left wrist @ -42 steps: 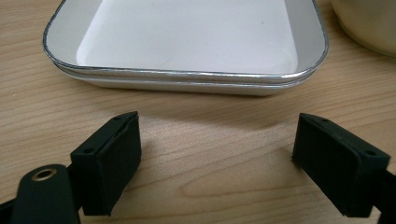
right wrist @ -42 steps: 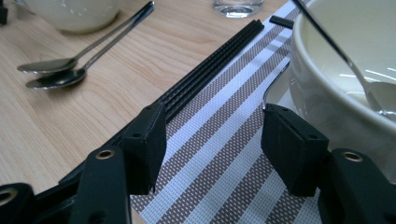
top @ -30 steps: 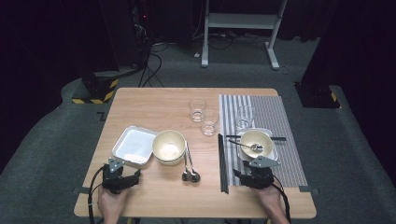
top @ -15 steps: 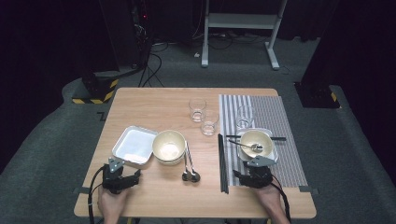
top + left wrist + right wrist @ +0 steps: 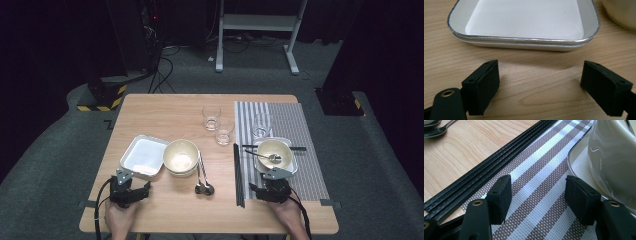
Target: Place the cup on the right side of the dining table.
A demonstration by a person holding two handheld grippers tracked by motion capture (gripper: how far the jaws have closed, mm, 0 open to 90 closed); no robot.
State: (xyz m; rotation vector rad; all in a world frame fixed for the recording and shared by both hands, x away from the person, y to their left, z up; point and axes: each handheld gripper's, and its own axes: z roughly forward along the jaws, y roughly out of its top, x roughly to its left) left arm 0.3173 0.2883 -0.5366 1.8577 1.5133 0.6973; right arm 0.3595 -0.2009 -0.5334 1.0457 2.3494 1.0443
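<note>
While both hands rest at the near edge of the wooden table (image 5: 165, 107) in the high view, the left gripper (image 5: 131, 194) is seen just short of the white tray (image 5: 143, 156), and the right gripper (image 5: 270, 191) is seen on the striped placemat (image 5: 295, 120), just short of a second tray (image 5: 292, 167) that carries a cream bowl (image 5: 275, 152) with a spoon (image 5: 264, 156) laid in it. Another cream bowl (image 5: 181, 157) is placed beside the white tray, two spoons (image 5: 202, 175) lie to its right, black chopsticks (image 5: 238, 175) are laid along the placemat's left edge, and three glasses (image 5: 223, 131) stand farther back. As the left gripper view is taken up, the left gripper (image 5: 539, 85) is shown with its jaws spread wide above bare wood, nothing being held between them; the white tray (image 5: 524, 41) lies just ahead, apart from the pads, and a bowl's side (image 5: 621, 12) is seen at the upper right. Where the right gripper view is considered, the right gripper (image 5: 537, 195) is shown parted over the striped placemat (image 5: 541, 175), gripping nothing; the chopsticks (image 5: 486, 167) run to its left, and the tray's rim (image 5: 574, 152) with the bowl (image 5: 614, 157) lies close beside the right-hand jaw.
</note>
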